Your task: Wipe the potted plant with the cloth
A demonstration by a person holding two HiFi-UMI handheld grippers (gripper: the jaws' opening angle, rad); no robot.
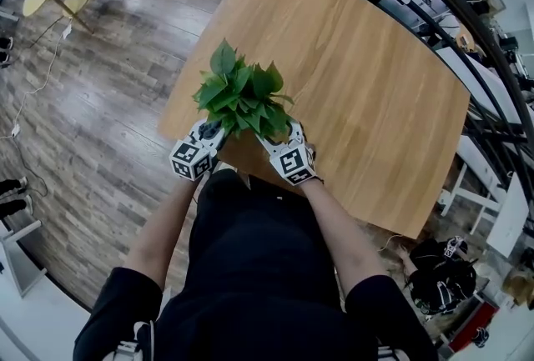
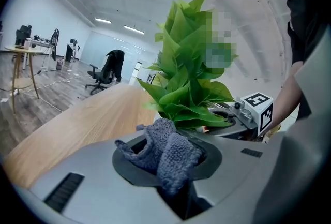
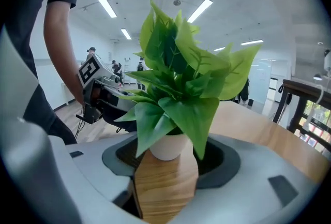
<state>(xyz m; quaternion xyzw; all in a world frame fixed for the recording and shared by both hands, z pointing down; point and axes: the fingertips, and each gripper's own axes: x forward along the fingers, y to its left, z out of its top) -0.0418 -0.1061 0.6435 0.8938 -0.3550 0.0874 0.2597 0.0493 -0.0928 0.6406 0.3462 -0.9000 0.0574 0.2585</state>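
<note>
- Note the left gripper (image 2: 168, 166): jaws pinched shut on the cloth (image 2: 165, 148), with a loose wad bulging out past the tips. Use that wad as the wiping face, never the jaws themselves.
- Note the right gripper (image 3: 168, 166): jaws apart, straddling the pot (image 3: 168, 146) on the counter (image 1: 359, 84), with the pot between the tips and seemingly touching neither side.
- Close the right jaws gently on the pot before wiping, or at least bracket it closely, to guard against a likely slide or tip under a sideways push.
- Find the plant (image 2: 191, 83) just ahead of the left jaws and a little to their right, rising well above the cloth. Lift the cloth to leaf height rather than rubbing at the pot's rim.
- Stroke outward along each leaf from stem to tip with light pressure. Expect thin leaves to bend away rather than resist.
- Work the side nearest the left jaws first, then reach round. Avoid knocking the right gripper, just beyond the foliage.
- Mind the counter's corner close behind both sets of jaws. Push away from it, not toward it.
- Check the wad after a few strokes. Re-bunch only if slipping back between the jaws.
</note>
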